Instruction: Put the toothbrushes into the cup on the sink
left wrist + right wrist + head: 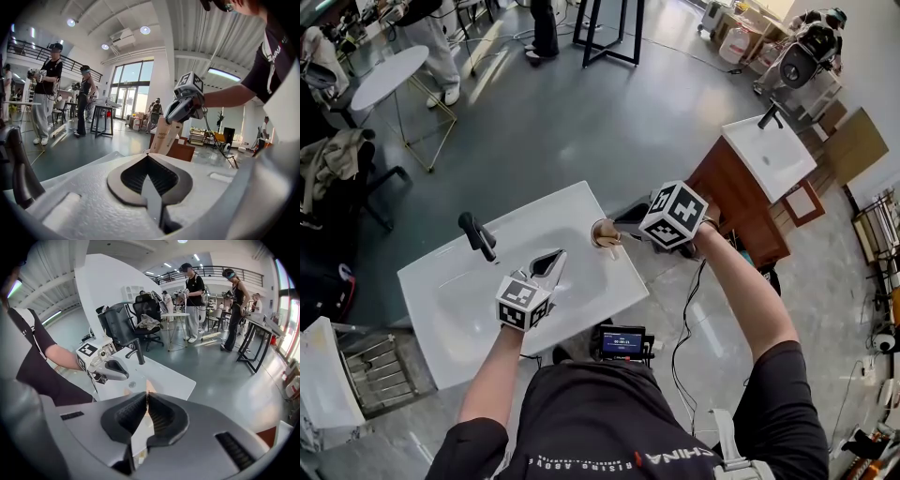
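A brown paper cup [605, 232] stands on the right rim of the white sink [459, 314]. My right gripper [622, 228] reaches down to the cup's mouth. In the left gripper view it [172, 119] pinches the top of a beige cardboard toothbrush pack [161, 137] that leans upright; the pack's lower end is hidden. In the right gripper view only a beige sliver [148, 384] shows at the nearly closed tips [147, 394]. My left gripper [551, 264] hangs over the basin, shut and empty [149, 159], pointing toward the cup.
A black faucet [476, 234] stands at the sink's far left. A wooden cabinet with a second basin [766, 155] is to the right. A round white table [389, 77] and standing people are farther back. A small screen device [622, 341] sits by the sink's near edge.
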Demonstrator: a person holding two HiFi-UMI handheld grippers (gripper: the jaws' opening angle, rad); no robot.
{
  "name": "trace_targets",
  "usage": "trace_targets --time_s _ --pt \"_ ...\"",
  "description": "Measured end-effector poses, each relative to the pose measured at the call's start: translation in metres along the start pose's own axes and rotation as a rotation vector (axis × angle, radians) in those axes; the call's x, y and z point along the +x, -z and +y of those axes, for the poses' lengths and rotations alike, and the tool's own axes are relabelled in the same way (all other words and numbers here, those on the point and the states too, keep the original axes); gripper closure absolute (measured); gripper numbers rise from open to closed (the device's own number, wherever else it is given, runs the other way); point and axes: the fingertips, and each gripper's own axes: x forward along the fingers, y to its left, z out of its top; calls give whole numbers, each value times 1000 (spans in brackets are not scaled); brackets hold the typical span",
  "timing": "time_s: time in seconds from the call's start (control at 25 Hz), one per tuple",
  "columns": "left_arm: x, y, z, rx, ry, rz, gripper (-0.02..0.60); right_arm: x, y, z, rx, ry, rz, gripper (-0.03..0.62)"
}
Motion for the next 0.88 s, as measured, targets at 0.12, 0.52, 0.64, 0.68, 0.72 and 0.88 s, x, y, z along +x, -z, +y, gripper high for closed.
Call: trace_targets --time_s 0.12,0.52,0.64,0.68,0.72,0.88 --pt "-2 1 -1 2 3 1 578 0 2 4 2 -2 5 558" --pt "-7 -3 -2 19 30 -7 578 -28 -18 8 36 52 -96 519" --pt "-10 -5 -5 23 40 -17 578 -46 -26 10 53 113 -177 527" --pt "-12 -5 -6 25 42 -20 578 -53 -29 11 60 141 -213 536" --pt "-14 -6 -7 27 45 -22 578 -59 -33 13 66 173 -252 556" --pt "-23 -5 -6 27 50 -31 578 -81 -36 25 78 326 -375 585"
